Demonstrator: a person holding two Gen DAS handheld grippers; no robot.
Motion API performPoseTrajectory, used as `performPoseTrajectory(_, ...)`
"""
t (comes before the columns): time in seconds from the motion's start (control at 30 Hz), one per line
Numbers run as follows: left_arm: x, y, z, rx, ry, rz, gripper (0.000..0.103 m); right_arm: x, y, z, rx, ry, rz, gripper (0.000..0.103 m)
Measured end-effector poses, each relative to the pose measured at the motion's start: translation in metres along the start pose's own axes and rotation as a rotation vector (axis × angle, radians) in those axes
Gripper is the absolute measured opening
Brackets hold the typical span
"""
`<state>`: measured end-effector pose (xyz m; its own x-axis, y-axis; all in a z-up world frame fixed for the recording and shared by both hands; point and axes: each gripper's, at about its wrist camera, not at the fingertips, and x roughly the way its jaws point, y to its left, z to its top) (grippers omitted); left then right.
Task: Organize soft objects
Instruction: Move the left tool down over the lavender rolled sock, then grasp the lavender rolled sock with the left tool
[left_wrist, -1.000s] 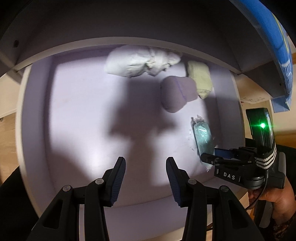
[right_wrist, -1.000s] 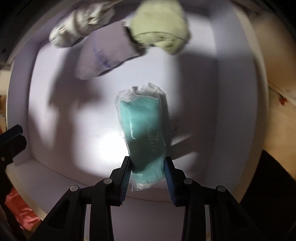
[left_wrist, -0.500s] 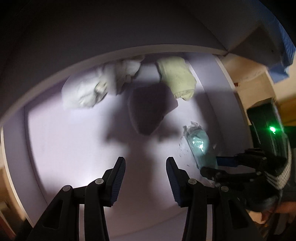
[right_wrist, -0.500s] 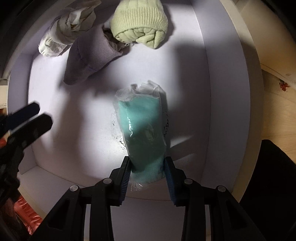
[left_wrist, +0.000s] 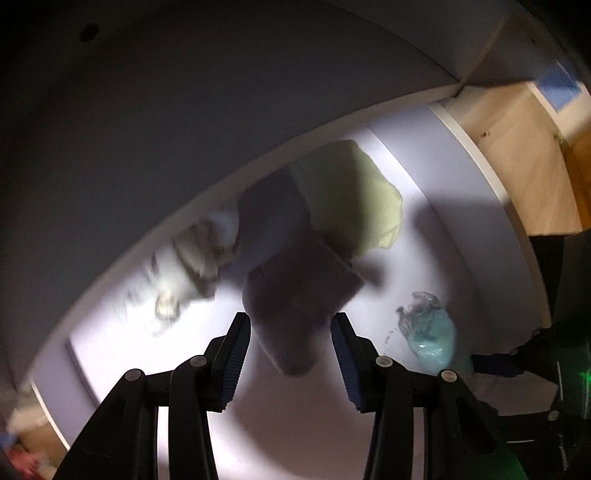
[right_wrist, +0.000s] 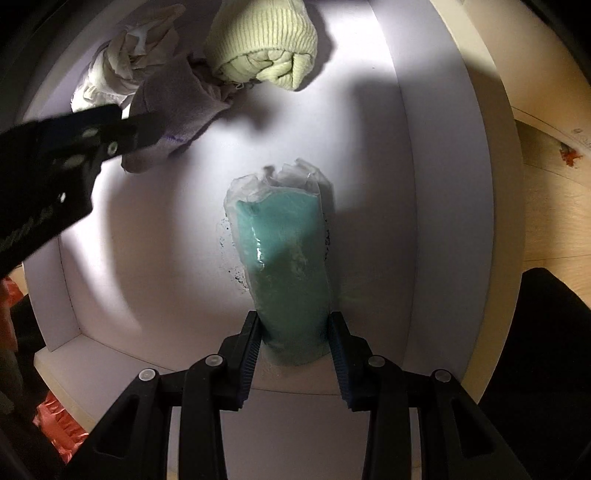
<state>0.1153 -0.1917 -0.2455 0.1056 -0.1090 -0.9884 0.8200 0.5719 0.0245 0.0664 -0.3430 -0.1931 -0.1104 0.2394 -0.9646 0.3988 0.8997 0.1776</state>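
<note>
soft things lie in a white shelf compartment (right_wrist: 436, 155). a teal cloth in a clear plastic bag (right_wrist: 291, 273) lies on the shelf floor, its near end between the jaws of the right gripper (right_wrist: 293, 332), which are clamped on it; the crumpled bag mouth points away from the jaws. beyond the bag, well apart from it, a pale green knitted roll (right_wrist: 266, 48) sits at the back of the compartment. just beside the roll, ahead and to the left of the right jaws, are a lavender cloth (right_wrist: 177, 107) and a crumpled white cloth (right_wrist: 110, 77), the three bunched together and touching.

the left gripper (left_wrist: 290, 332) points down at the lavender cloth (left_wrist: 295, 295), which shows in the gap ahead of its jaws. those jaws stand apart with nothing pressed between the pads; whether the tips touch the cloth cannot be told, as the left wrist view is blurred. off to the right of the left jaws lies the bagged teal cloth (left_wrist: 432, 332), with the green roll (left_wrist: 354, 199) further ahead.
</note>
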Motion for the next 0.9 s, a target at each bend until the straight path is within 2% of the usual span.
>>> performPoseTrajectory(0.13, 0.006, -0.005, 0.009, 0.079, 0.012, 0.02, 0.047, 0.005, -0.002, 0.002, 0.002, 0.001, 0.002, 0.038)
performPoseTrajectory(0.2, 0.01, -0.005, 0.012, 0.097, 0.019, 0.026, 0.051, 0.007, -0.002, 0.002, 0.003, 0.001, 0.002, 0.038)
performPoseTrajectory(0.4, 0.016, 0.008, 0.017, 0.054, 0.03, -0.034, 0.051, 0.008, -0.002, 0.001, 0.003, 0.001, 0.002, 0.038)
performPoseTrajectory(0.67, 0.018, 0.029, -0.036, 0.008, 0.092, -0.12, 0.048, 0.009, -0.002, 0.001, 0.001, 0.001, -0.001, 0.039)
performPoseTrajectory(0.8, 0.004, 0.037, -0.05, -0.065, 0.033, -0.232, 0.05, 0.012, 0.0, 0.0, 0.001, 0.0, -0.002, 0.039)
performPoseTrajectory(0.9, -0.005, 0.039, -0.045, -0.07, -0.023, -0.211, 0.054, 0.012, 0.0, 0.0, 0.001, 0.0, -0.002, 0.039)
